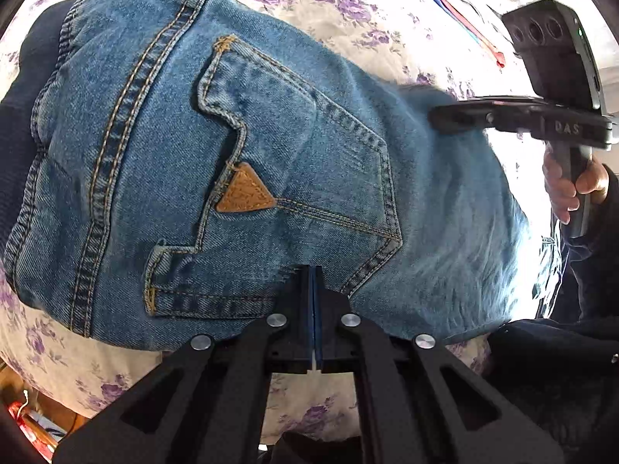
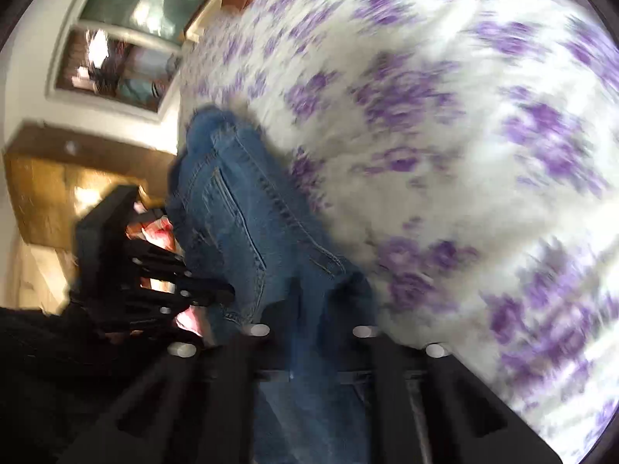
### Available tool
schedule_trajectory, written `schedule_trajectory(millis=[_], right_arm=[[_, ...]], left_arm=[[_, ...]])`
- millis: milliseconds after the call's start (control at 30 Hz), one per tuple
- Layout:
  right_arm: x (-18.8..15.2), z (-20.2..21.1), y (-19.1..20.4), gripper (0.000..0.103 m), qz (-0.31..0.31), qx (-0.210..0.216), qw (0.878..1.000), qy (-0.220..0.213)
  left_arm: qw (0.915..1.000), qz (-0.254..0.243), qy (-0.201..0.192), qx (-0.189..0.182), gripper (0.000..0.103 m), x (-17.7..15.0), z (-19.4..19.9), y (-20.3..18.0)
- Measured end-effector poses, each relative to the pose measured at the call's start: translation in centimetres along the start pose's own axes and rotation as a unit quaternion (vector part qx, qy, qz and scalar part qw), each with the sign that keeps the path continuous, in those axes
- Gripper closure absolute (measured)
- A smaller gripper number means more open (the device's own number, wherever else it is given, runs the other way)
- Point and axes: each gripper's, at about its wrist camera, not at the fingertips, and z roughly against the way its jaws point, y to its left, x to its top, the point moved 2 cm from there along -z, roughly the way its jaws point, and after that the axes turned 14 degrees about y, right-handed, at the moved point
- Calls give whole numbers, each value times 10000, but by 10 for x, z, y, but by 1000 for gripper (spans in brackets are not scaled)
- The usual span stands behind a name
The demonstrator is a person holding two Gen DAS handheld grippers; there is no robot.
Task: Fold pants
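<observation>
Blue jeans (image 1: 240, 162) lie folded on a bed, seat side up, with a back pocket and a tan triangular patch (image 1: 244, 190) showing. My left gripper (image 1: 314, 270) is shut at the near edge of the jeans, just below the pocket; no cloth shows between its pads. My right gripper (image 1: 437, 118) reaches in from the right and its tip sits on the jeans' right edge. In the blurred right wrist view the jeans (image 2: 247, 208) run between that gripper's fingers (image 2: 315, 294), which look shut on the denim. The left gripper (image 2: 220, 294) shows there too.
The bed has a white sheet with purple flowers (image 1: 340, 4), also seen in the right wrist view (image 2: 445, 116). Folded striped cloth (image 1: 456, 4) lies at the far right. A dark garment (image 1: 23, 89) lies under the jeans' left side. Wooden furniture and a window (image 2: 116, 46) stand beyond the bed.
</observation>
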Motion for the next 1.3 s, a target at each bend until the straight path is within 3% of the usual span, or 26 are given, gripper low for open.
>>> schedule_trajectory(millis=[100, 267, 367, 500, 567, 600, 633, 700, 800, 867, 933, 1000, 1067, 1133, 1200, 1300], right_arm=[[-6, -1, 3, 95, -1, -110, 9999, -110], [4, 11, 31, 97, -86, -1351, 9903, -326], [12, 0, 16, 97, -310, -1856, 9821, -14], [14, -15, -1, 91, -515, -1514, 9871, -107], [5, -5, 0, 79, -685, -1418, 9874, -186], [-3, 3, 4, 61, -826, -1549, 9842, -235], [-12, 16, 8, 50, -870, -1772, 9797, -352], [-40, 48, 22, 48, -866, -1990, 9725, -848], [-102, 87, 40, 45, -1030, -2142, 9587, -1564], [-142, 90, 51, 49, -1042, -1945, 9595, -1752], [-175, 71, 60, 97, -1087, -1683, 9644, -1728], [-195, 46, 64, 98, -1263, -1597, 9664, -1569], [-206, 29, 65, 98, -1333, -1584, 9671, -1475], [-204, 17, 65, 98, -1350, -1560, 9662, -1544], [-195, 1, 63, 98, -1413, -1804, 9618, -1498], [-193, -39, 42, 98, -1796, -1607, 9675, -760]], left_arm=[[10000, -7, -16, 5, 101, 0, -3, -2], [9999, -6, -44, 149, 101, -1, 2, -6], [9994, -27, -50, 331, 101, -2, -2, -10], [9991, 48, 19, 409, 101, 0, -8, -19], [9993, 89, 109, 355, 102, 1, -7, -20], [9989, 68, 136, 437, 102, 1, -3, -23], [9978, -16, 83, 665, 102, 1, 4, -30], [9953, -298, -143, 910, 101, 0, 20, -48], [9947, -694, -426, 622, 98, 10, 42, -86], [9926, -985, -502, 503, 85, 28, 40, -119], [9918, -1150, -427, 362, 79, 52, 24, -138], [9914, -1241, -181, 379, 79, 77, -5, -146], [9902, -1198, 93, 718, 82, 94, -37, -148], [9890, -1251, 69, 782, 82, 96, -39, -151], [9881, -1277, 110, 846, 83, 96, -38, -152], [9882, -1251, 72, 879, 83, 97, -40, -153]])
